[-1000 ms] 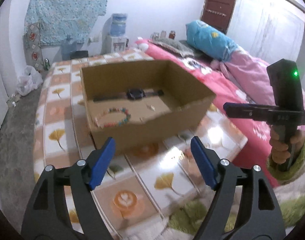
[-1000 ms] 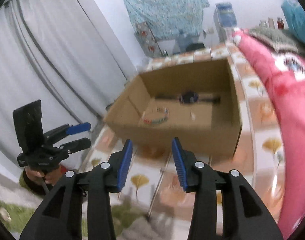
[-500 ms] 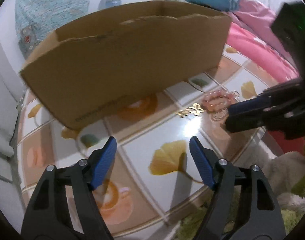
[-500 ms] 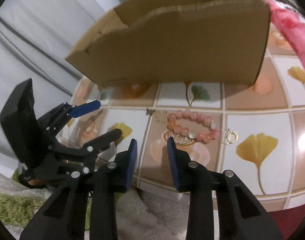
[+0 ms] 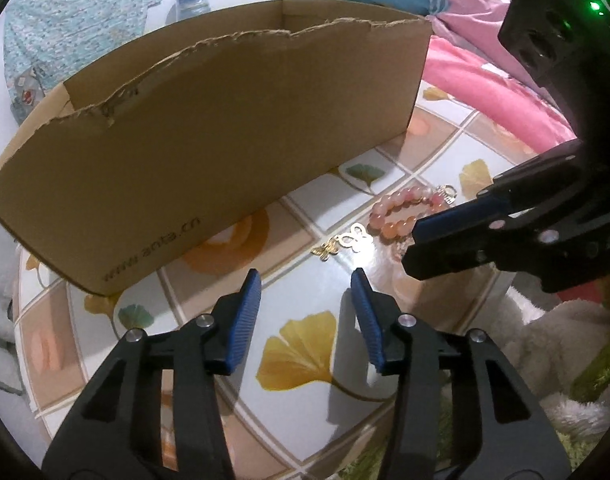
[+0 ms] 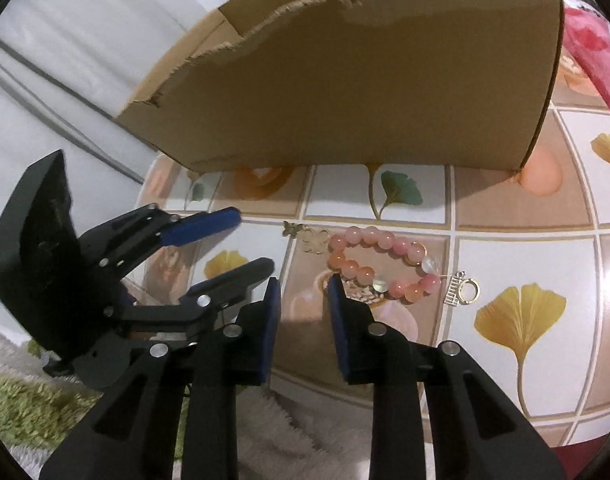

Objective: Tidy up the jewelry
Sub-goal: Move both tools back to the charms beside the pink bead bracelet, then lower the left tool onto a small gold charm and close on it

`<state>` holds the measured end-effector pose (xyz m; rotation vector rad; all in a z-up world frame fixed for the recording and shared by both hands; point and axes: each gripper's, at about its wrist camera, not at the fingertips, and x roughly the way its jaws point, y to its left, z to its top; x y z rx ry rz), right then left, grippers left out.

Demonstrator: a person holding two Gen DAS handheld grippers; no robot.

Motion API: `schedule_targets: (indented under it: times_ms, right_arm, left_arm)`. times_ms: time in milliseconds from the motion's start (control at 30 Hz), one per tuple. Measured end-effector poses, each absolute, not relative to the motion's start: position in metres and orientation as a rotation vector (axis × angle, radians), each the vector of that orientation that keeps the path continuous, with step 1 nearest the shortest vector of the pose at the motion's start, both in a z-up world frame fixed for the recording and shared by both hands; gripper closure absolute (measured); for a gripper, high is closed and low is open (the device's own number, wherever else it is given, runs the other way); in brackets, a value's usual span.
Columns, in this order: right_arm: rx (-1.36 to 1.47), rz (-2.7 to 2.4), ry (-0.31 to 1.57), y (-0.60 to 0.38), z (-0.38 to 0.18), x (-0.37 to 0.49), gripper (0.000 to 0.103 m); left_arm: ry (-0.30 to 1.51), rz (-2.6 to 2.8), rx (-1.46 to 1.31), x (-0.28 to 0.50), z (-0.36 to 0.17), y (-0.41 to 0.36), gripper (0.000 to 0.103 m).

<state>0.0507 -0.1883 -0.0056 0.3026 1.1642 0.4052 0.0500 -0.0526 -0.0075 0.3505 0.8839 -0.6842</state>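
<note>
**Both grippers down by the bracelet, nothing picked up**

Big cardboard box (image 5: 233, 136) sits on the tiled tabletop (image 5: 305, 360). Left gripper (image 5: 307, 292) has just been closing its fingers, still parted over bare tile. Right gripper (image 6: 304, 294) has a narrow gap, empty, one tip just beside the pink bead bracelet (image 6: 379, 266). Small gold butterfly charms (image 6: 307, 236) lie between bracelet and box.
</note>
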Motion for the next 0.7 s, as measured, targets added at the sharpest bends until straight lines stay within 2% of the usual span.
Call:
schedule_targets:
  times_ms: [133, 400, 700]
  right_arm:
    - [0.310, 0.396, 1.156, -0.194, -0.006, 0.047, 0.078]
    - [0.330, 0.368, 1.168, -0.190, -0.016, 0.050, 0.078]
    - [0.378, 0.320, 1.143, -0.203, -0.015, 0.053, 0.078]
  left_arm:
    - [0.888, -0.693, 0.351, 0.053, -0.011, -0.059, 0.065]
    - [0.866, -0.715, 0.396, 0.052, -0.013, -0.075, 0.083]
    - [0.873, -0.712, 0.398, 0.053, -0.013, -0.077, 0.087]
